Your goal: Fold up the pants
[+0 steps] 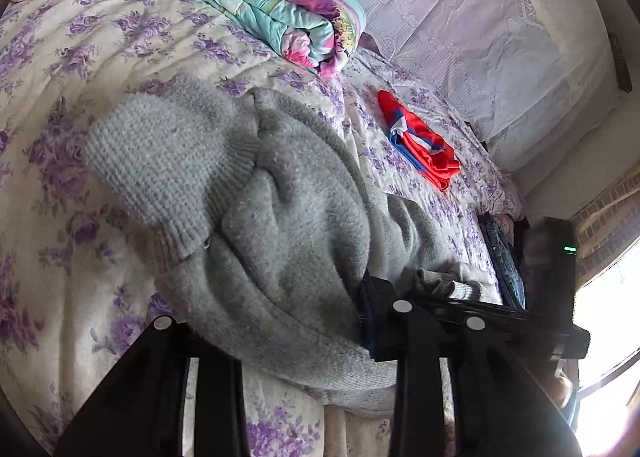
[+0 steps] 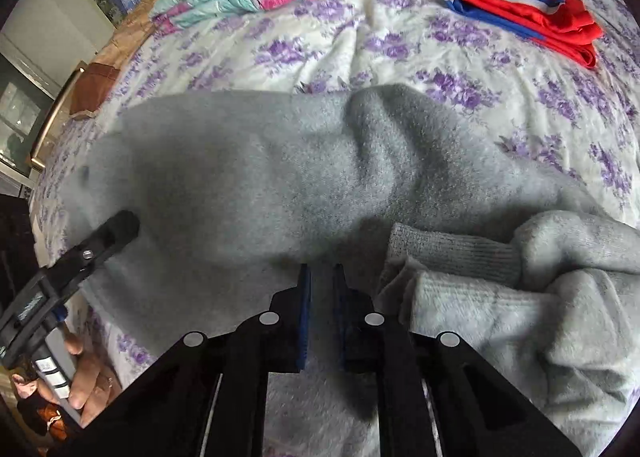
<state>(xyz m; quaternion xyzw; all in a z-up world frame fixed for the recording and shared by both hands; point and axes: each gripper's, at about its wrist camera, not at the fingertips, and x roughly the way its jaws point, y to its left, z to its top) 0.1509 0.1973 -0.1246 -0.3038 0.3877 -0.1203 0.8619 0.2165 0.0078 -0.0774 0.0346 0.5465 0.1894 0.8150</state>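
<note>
Grey fleece pants (image 1: 280, 217) lie bunched on the flowered bed cover, a ribbed cuff (image 1: 176, 213) folded over on the left. In the right wrist view the pants (image 2: 260, 173) fill the middle, ribbed cuffs (image 2: 452, 249) at right. My right gripper (image 2: 320, 285) is shut on a fold of the grey fabric; it also shows in the left wrist view (image 1: 372, 317), gripping the pants' edge. My left gripper's fingers (image 1: 160, 337) stand wide apart over the pants' near edge, open. The left gripper shows in the right wrist view (image 2: 116, 229), resting on the fabric.
A folded red, white and blue garment (image 1: 420, 141) lies on the bed beyond the pants, also in the right wrist view (image 2: 524, 5). A folded turquoise and pink quilt (image 1: 256, 1) sits at the back. A white lace pillow (image 1: 480, 17) is at the right.
</note>
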